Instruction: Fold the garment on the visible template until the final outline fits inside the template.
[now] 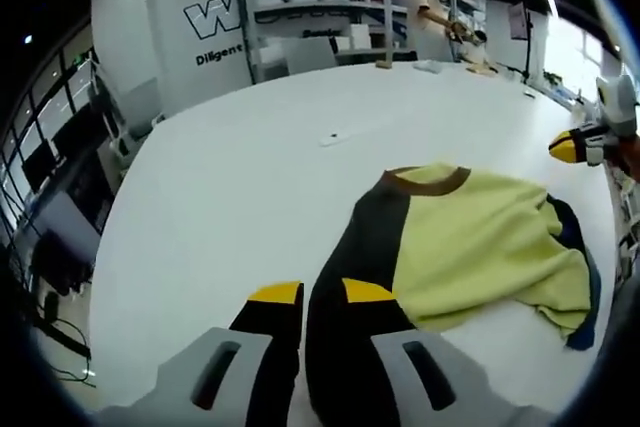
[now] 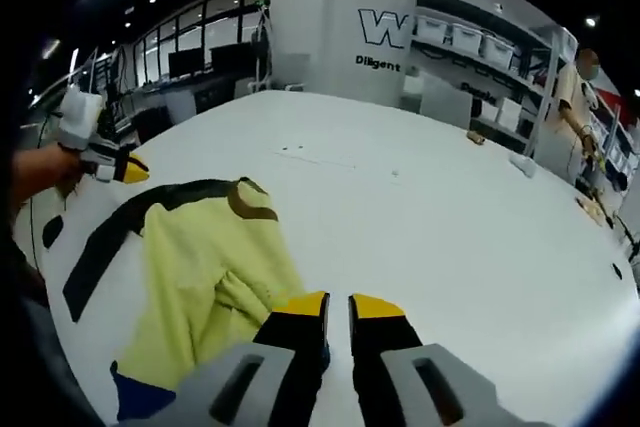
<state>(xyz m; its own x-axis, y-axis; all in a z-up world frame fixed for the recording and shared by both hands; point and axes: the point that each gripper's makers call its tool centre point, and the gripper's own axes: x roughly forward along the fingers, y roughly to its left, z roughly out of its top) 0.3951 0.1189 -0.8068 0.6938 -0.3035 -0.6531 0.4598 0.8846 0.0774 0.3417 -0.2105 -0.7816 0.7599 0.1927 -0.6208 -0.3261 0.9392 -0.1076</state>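
A yellow sweater (image 1: 470, 247) with a brown collar (image 1: 428, 181), a black sleeve (image 1: 365, 277) and dark blue trim lies crumpled on the white table (image 1: 230, 197). In the left gripper view it sits in the near right part of the table, with the black sleeve running down toward the left gripper (image 1: 320, 294). No drawn template outline can be made out on the table in either view.

The left gripper has its 2 yellow-tipped jaws slightly apart, with the dark sleeve cloth showing in the gap between them. Whether the jaws actually pinch that cloth cannot be told. The right gripper (image 2: 338, 305) also has a narrow gap between its 2 jaws, hovering at the near edge of the yellow body (image 2: 200, 277), and I cannot tell whether it has hold of cloth.

The step in hand looks like getting a hold on the sweater to spread it flat before any fold. To do it well, each gripper should take only 1 layer at an outer edge, the left on the sleeve end and the right on the hem. Then both should lift together and draw apart, so the bunched folds near the hem open out. Pulling unevenly would likely drag the whole sweater across the table.
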